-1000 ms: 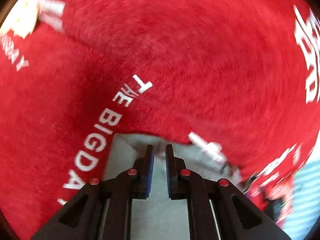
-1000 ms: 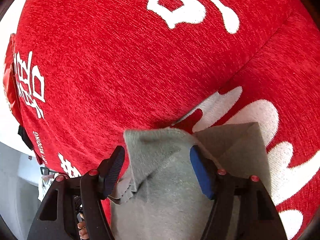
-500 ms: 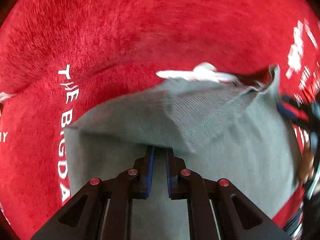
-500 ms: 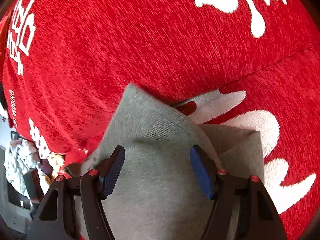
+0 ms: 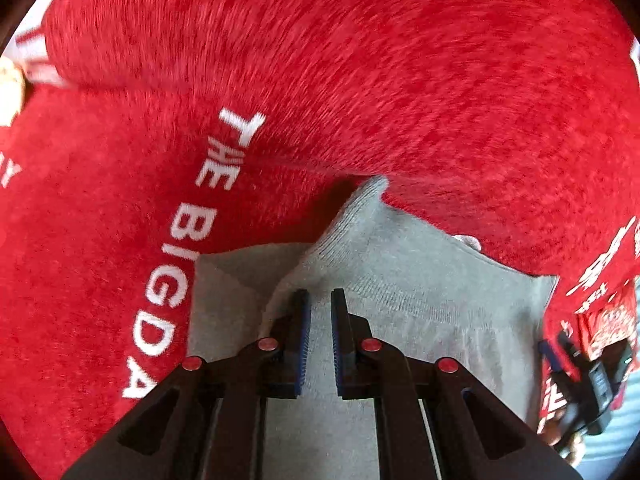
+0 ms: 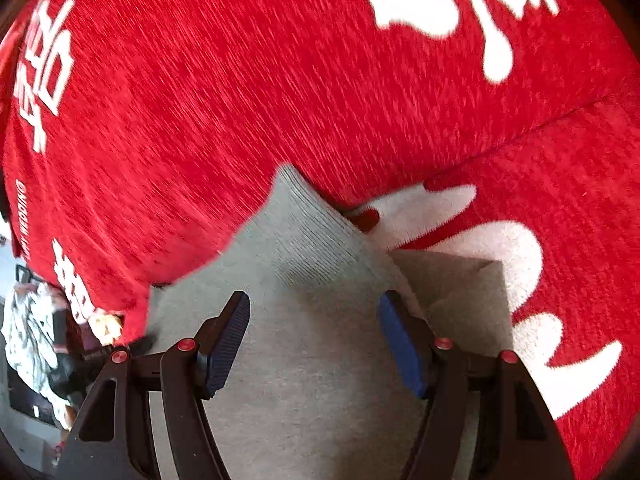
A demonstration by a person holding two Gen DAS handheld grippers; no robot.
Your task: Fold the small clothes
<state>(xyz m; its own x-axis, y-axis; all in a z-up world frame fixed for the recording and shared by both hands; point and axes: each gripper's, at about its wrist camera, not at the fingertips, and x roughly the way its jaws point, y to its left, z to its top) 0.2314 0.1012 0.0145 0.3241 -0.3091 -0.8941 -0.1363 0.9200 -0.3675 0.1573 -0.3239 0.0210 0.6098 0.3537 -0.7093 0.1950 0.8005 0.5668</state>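
A red plush blanket (image 5: 400, 80) with white lettering covers the whole work surface; a seam or fold crosses it just beyond the garment. On it lies a small grey knitted garment (image 5: 420, 300), partly folded, with one ribbed corner raised toward the seam and a flat grey layer showing beneath it on the side of the words "THE BIG DA".

The left gripper (image 5: 319, 320) sits over the near part of the garment, jaws drawn almost together, blue pads nearly parallel. Grey cloth shows in the narrow gap, but whether it is pinched there cannot be told.

The right gripper (image 6: 314, 340) hangs above the same garment (image 6: 312, 280), jaws spread wide, pads clear of the cloth on either side. The raised ribbed corner lies beyond its fingertips.

Clutter shows at the blanket's edge, too blurred to identify.
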